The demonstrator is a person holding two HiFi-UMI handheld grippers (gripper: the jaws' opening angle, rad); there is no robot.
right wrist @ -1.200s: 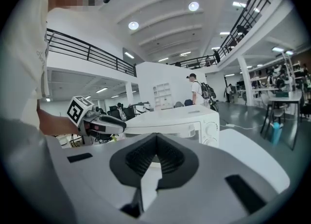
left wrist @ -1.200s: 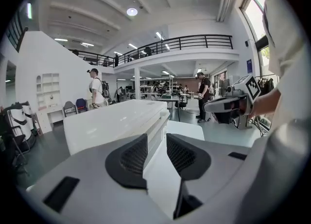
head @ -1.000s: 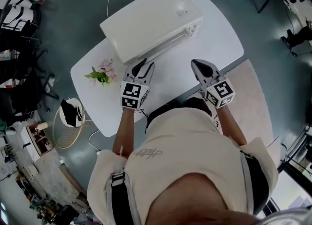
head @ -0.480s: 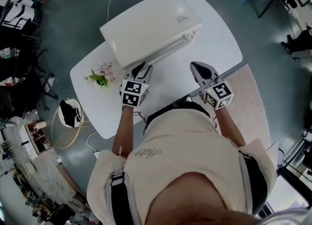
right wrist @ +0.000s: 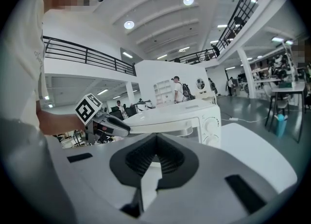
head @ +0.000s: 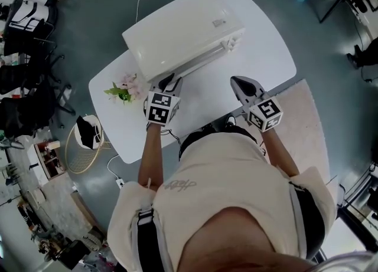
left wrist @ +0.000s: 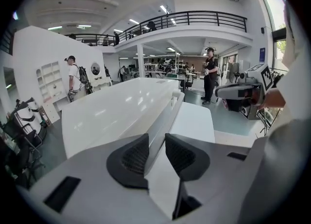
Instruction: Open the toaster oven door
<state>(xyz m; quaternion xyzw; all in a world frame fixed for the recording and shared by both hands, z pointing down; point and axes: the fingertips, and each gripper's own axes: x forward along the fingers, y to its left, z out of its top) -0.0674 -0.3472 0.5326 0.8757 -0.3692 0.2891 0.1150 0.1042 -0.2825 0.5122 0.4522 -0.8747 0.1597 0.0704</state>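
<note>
The white box-shaped toaster oven stands on the far part of the white rounded table, with its front toward the person. As I judge, its door is not opened yet: it stands upright against the oven body. The left gripper is at the left end of the long handle bar. Its jaws are closing with the bar between them, and the pads do not seem to press on it yet. What is left is to finish the grip and pull the door down. The right gripper hangs over the bare table, with its jaws together on nothing. Only the left gripper view shows the bar between the pads. Only the right gripper view shows the oven's front with its round knobs.
</note>
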